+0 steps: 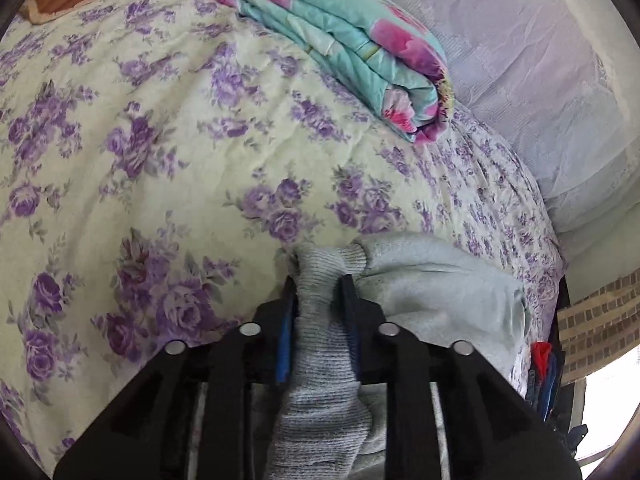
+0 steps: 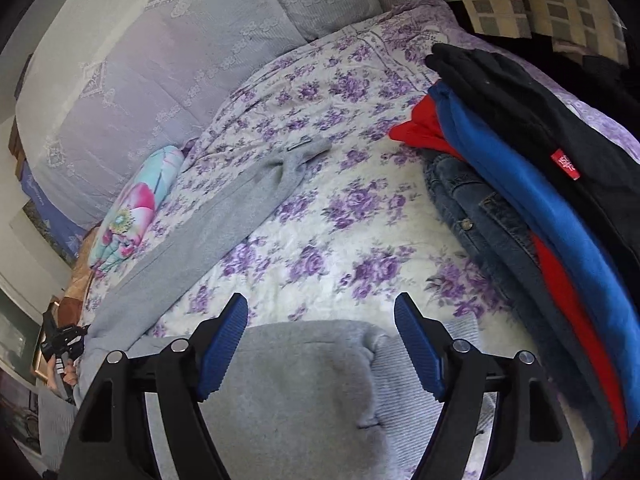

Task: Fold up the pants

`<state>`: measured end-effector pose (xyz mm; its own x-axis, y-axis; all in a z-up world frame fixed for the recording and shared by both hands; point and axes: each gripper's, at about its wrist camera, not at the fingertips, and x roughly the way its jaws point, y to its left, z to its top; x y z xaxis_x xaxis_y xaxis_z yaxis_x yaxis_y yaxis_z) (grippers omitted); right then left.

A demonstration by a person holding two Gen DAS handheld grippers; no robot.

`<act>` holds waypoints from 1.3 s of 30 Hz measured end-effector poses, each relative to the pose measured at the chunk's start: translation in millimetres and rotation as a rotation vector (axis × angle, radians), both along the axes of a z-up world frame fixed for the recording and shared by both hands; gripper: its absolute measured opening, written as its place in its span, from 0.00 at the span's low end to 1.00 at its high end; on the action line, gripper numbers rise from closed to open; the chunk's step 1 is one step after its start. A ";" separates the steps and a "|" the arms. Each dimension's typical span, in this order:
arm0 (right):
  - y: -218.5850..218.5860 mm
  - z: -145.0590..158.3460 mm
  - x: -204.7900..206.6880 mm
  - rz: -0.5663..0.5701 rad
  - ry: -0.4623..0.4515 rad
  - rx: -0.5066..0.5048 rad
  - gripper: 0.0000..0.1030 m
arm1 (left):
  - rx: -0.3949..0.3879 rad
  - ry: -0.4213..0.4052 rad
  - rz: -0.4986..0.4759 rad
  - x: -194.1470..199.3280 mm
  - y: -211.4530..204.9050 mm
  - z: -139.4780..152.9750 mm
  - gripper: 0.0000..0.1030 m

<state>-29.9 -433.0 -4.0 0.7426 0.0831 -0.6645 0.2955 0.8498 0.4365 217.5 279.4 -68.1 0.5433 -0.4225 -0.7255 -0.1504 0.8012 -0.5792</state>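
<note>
Left wrist view: grey pants (image 1: pixel 320 344) cuff is clamped in left tool (image 1: pixel 320 292) on the bed (image 1: pixel 160 140). Right tool (image 2: pixel 320 336) is held apart above pants, nothing gripped.

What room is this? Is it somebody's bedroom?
Probably a bedroom. A flowery purple bedspread covers a bed, a folded quilt lies on it, and a pile of folded clothes sits at one side.
</note>
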 end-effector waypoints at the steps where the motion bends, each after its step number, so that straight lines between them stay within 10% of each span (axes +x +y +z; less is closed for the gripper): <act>1: -2.2 -2.9 -2.1 0.003 0.001 0.025 0.74 | -0.026 -0.002 0.023 -3.1 7.1 -0.6 0.43; 7: 14.0 -2.8 -12.6 0.104 -0.028 0.082 0.74 | -0.080 -0.078 0.082 -31.3 40.7 23.3 0.51; 11: 20.7 -39.6 3.7 0.164 0.128 0.100 0.69 | -0.070 -0.135 0.033 -60.4 34.5 42.2 0.51; 18: 21.5 -4.1 25.8 0.170 0.046 0.073 0.61 | 0.081 -0.131 -0.064 -100.9 -2.4 40.8 0.65; 30: 76.4 21.3 134.5 0.313 -0.061 0.203 0.75 | -0.026 -0.156 0.192 -164.9 36.8 9.1 0.75; 39: 182.6 38.1 156.0 0.541 -0.190 0.179 0.89 | 0.296 -0.245 0.454 -267.4 28.5 59.0 0.90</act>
<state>126.1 -250.3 34.1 0.6681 0.5807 -0.4651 -0.2556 0.7663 0.5895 -49.9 308.0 -9.1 0.7887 0.0922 -0.6079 -0.4058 0.8208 -0.4020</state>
